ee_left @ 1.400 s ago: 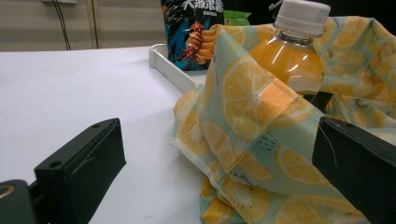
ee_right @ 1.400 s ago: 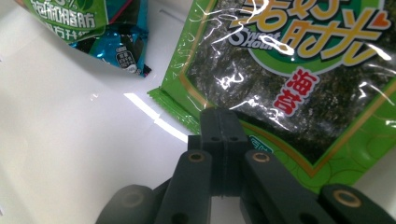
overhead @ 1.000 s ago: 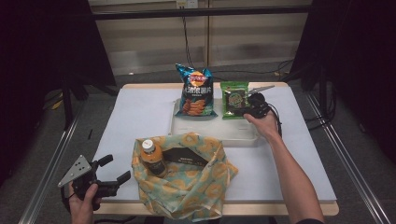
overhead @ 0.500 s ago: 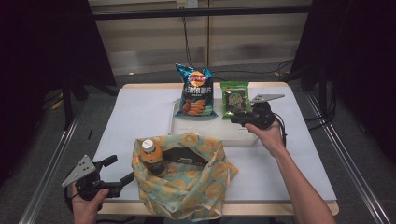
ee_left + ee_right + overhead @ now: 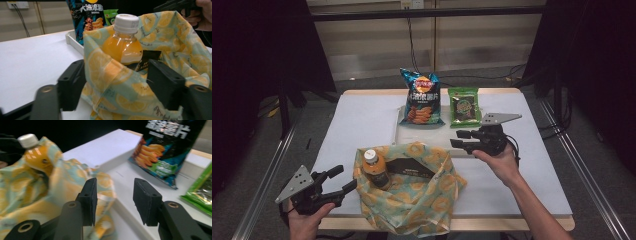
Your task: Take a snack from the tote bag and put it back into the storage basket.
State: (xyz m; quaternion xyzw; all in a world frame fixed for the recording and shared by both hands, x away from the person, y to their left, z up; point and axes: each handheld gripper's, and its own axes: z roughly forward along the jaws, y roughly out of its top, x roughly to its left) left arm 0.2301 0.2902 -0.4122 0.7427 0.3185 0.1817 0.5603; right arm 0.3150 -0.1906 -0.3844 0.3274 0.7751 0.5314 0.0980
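the left gripper [image 5: 343, 181] sits at the near left of the white bench [image 5: 357, 125], its jaws reaching around the left edge of the orange-print cloth bag [image 5: 422, 200]. in the left gripper view [image 5: 116, 87] the bag's cloth bulges between the two black jaws; they have just been closing, yet a gap shows on both sides and the pads do not visibly press the cloth. the bag lies open at the near middle of the bench, and an orange drink bottle [image 5: 374, 168] with a white cap stands in its left part, leaning a little, beside a dark flat box [image 5: 412, 167] that also rests inside.

the right gripper [image 5: 460, 139] hangs over the bench just right of the bag's far edge, pointing left. its jaws have just been opening and stand apart with nothing between them; in the right gripper view [image 5: 113, 200] the bag's rim lies below them.

farther off, a white tray [image 5: 399, 132] carries a blue chips bag [image 5: 420, 97] standing upright and a green snack packet [image 5: 464, 106] just to its right.
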